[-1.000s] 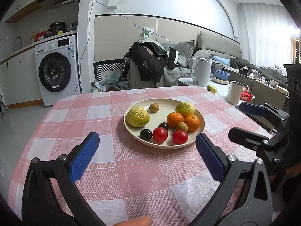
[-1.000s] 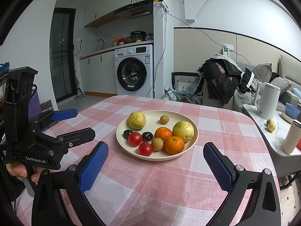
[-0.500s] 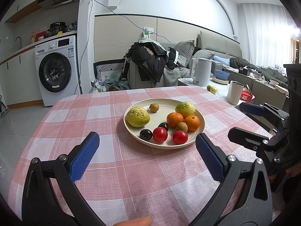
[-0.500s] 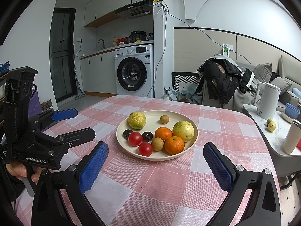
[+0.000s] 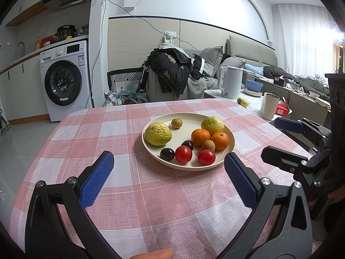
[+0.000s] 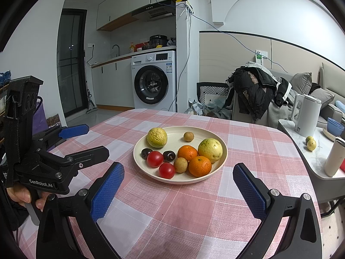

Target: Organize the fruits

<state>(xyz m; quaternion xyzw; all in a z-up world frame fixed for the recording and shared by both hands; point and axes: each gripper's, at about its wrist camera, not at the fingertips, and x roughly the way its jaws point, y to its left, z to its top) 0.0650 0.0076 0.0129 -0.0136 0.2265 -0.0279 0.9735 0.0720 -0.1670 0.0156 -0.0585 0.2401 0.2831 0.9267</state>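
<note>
Item: cream plate [image 5: 230, 149], round, set near the centre of a surface [image 5: 133, 196] under a pink-and-white check cloth, holding nine fruits. On the plate in the left wrist view: wrinkled yellow-green guava [image 5: 158, 134] at 9 o'clock; small brown longan [image 5: 176, 123] at 11 o'clock; smoother green-yellow guava [image 5: 212, 124] at 1 o'clock, touching two oranges [image 5: 200, 137] [image 5: 220, 140] just below it; second longan [image 5: 208, 145] tucked between the oranges; two dark cherries [image 5: 167, 153] [image 5: 187, 144] and two red tomatoes [image 5: 183, 154] [image 5: 206, 157] along the near rim, 5 to 7 o'clock. Left hand-held gripper [image 5: 167, 170]: blue pads spread wide, nothing held, hovering above the cloth short of the plate's near rim. Right hand-held gripper [image 6: 177, 180]: likewise spread wide and empty, just short of the plate. Beyond the surface: white washing machine [image 5: 64, 84] at 10 o'clock, dark jacket [image 5: 170, 71] draped over a chair at 12 o'clock, white kettle [image 5: 230, 82] and white cup [image 5: 268, 105] on a side counter at 2 o'clock.
</note>
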